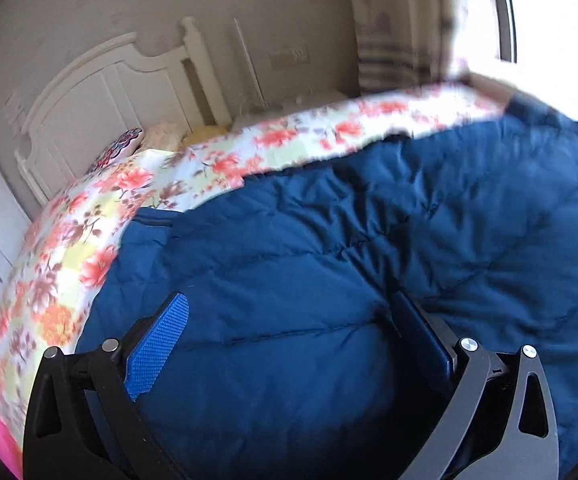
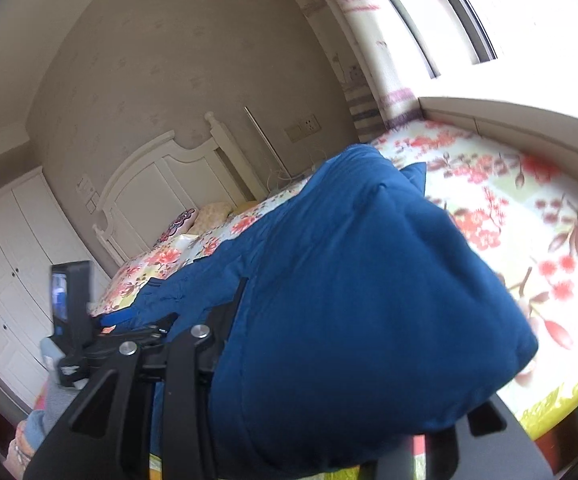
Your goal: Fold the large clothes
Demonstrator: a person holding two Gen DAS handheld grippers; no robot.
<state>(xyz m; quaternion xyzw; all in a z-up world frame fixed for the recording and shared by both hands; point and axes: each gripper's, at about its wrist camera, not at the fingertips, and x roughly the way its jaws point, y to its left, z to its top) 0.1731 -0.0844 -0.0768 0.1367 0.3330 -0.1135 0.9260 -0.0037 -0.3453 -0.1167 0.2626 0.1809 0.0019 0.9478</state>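
Note:
A large dark blue quilted jacket [image 1: 329, 260] lies spread across a bed with a floral sheet [image 1: 249, 152]. My left gripper [image 1: 291, 304] hangs just above it, open wide, its blue pad [image 1: 157, 348] bare and touching nothing. In the right wrist view a thick bunch of the same jacket [image 2: 349, 280] is lifted off the floral sheet [image 2: 529, 220]. My right gripper [image 2: 321, 320] is shut on that bunch, and the cloth drapes over and hides its fingertips. The left gripper [image 2: 125, 318] also shows low at the left, beside the jacket's edge.
A white headboard [image 1: 101, 92] and pillows [image 1: 121, 148] stand at the far end of the bed. White wardrobe doors [image 2: 13, 264] line the left wall. A bright window [image 2: 529, 12], a curtain [image 2: 373, 64] and a white ledge [image 2: 509, 116] run along the bed's right side.

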